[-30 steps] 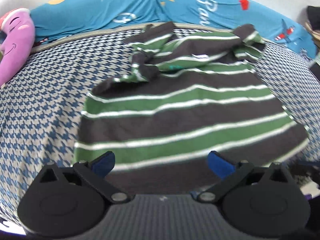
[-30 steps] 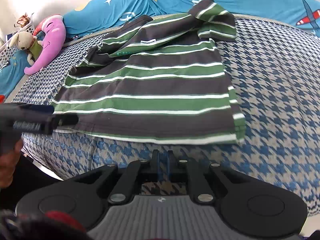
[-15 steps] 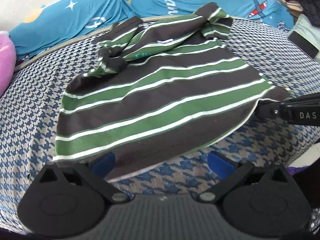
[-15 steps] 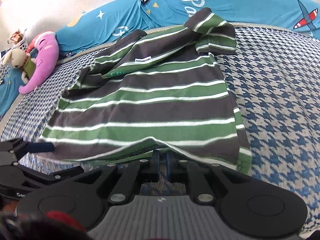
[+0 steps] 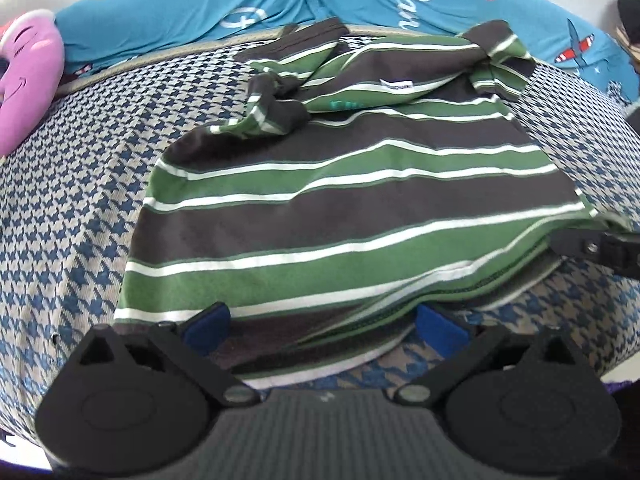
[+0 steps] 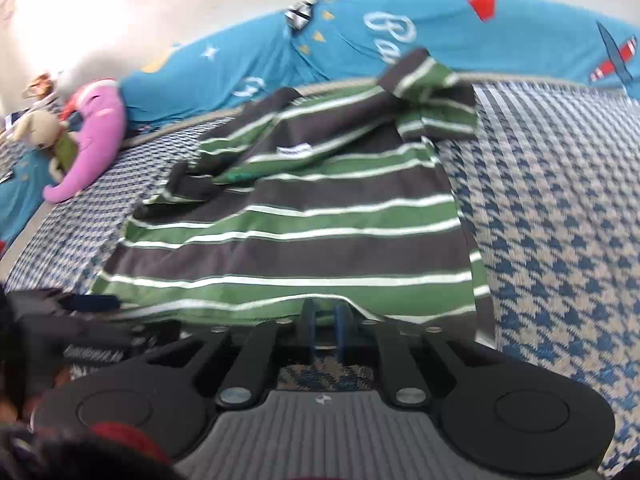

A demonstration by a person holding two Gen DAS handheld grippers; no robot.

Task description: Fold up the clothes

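Observation:
A green, dark grey and white striped shirt (image 5: 360, 216) lies spread on the houndstooth bed cover (image 5: 80, 208), collar end far and bunched. My left gripper (image 5: 322, 324) is open wide over the near hem, which lies loose between its blue pads (image 5: 204, 322). My right gripper (image 6: 324, 318) sits at the hem's right corner; its jaws are opening, a narrow gap shows between the pads, and the raised hem still hangs between them. In the left wrist view the right gripper (image 5: 568, 244) shows at the right, under the lifted corner. The left gripper (image 6: 92, 302) appears at the left of the right wrist view.
A blue printed quilt (image 6: 360, 40) runs along the far side of the bed. A pink plush toy (image 6: 96, 132) and a beige one (image 6: 38, 130) lie at the far left. The bed's near edge is just below both grippers.
The right gripper reached the hem, closed on it and lifted it; now a gap shows between its pads. The left gripper drew back, then came forward over the hem again.

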